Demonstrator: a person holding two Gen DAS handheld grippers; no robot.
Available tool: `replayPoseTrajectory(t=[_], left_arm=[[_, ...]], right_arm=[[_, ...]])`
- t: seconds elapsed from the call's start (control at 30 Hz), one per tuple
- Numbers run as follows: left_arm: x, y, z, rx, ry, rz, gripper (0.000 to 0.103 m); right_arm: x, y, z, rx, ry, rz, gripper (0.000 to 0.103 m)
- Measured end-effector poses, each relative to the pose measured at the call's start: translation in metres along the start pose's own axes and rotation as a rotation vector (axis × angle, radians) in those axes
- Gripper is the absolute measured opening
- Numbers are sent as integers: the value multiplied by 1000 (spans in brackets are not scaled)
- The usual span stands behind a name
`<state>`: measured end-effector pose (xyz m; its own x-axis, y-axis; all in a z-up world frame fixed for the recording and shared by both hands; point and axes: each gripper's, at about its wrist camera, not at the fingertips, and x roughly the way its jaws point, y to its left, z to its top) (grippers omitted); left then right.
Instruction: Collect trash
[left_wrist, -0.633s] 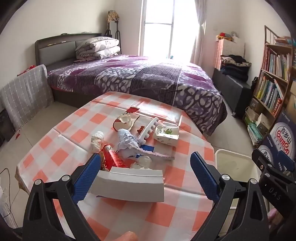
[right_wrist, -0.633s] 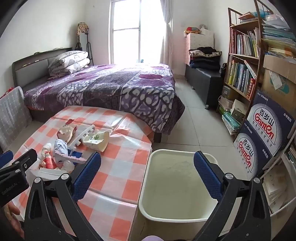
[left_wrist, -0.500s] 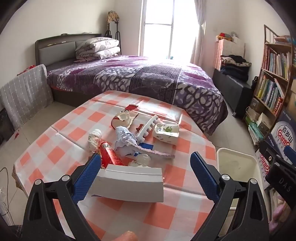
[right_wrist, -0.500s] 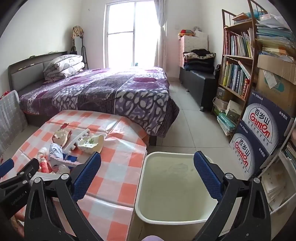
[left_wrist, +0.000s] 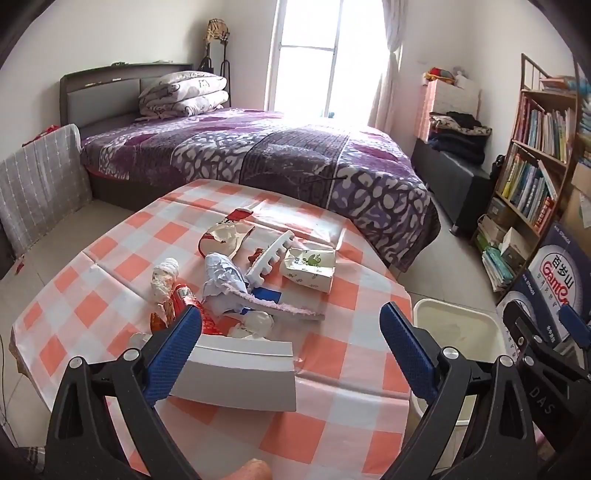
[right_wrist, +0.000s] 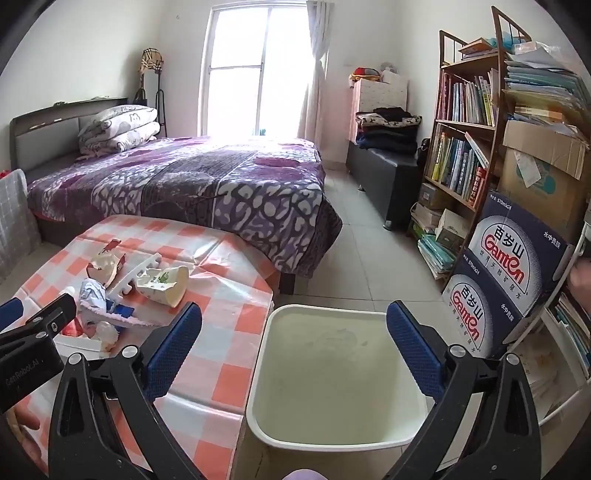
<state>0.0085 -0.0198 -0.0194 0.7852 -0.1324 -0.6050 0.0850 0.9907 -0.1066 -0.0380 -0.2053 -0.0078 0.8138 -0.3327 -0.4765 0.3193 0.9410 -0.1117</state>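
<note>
A heap of trash lies on the orange-checked table (left_wrist: 332, 435): a grey-white box (left_wrist: 240, 373) nearest me, a red wrapper (left_wrist: 192, 306), crumpled white paper (left_wrist: 164, 278), a crushed paper cup (left_wrist: 308, 267), a white plastic strip (left_wrist: 271, 256) and a torn red-and-white packet (left_wrist: 221, 238). My left gripper (left_wrist: 291, 354) hangs open above the box, touching nothing. The cream bin (right_wrist: 332, 373) stands on the floor right of the table. My right gripper (right_wrist: 293, 350) is open over the bin's left rim, empty. The crushed cup (right_wrist: 164, 284) also shows in the right wrist view.
A purple-quilted bed (left_wrist: 258, 162) stands beyond the table. A bookshelf (right_wrist: 469, 147) and stacked water cartons (right_wrist: 509, 273) line the right wall, close to the bin. Tiled floor (right_wrist: 369, 251) lies between bed and shelf. A grey fabric panel (left_wrist: 40, 184) leans at the left.
Both views have shifted a little: the bin and cartons sit slightly further right in the right wrist view. The trash has not moved and both grippers stay open.
</note>
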Motion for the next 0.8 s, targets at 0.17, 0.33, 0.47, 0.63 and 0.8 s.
replayPoseTrajectory(t=[0.17, 0.33, 0.47, 0.63, 0.8], left_arm=[[0, -6, -1, 15, -1, 4, 94], [1, -8, -1, 26, 3, 7, 94], [0, -8, -1, 34, 3, 8, 94], [-2, -10, -1, 40, -5, 12, 94], [-3, -10, -1, 39, -4, 13, 94]], right_arm=[[-1, -10, -8, 7, -3, 10, 96], [3, -11, -7, 35, 14, 26, 96], [5, -10, -9, 42, 21, 35, 96], [4, -9, -12, 39, 17, 43, 96], [3, -8, -12, 39, 14, 49, 96]])
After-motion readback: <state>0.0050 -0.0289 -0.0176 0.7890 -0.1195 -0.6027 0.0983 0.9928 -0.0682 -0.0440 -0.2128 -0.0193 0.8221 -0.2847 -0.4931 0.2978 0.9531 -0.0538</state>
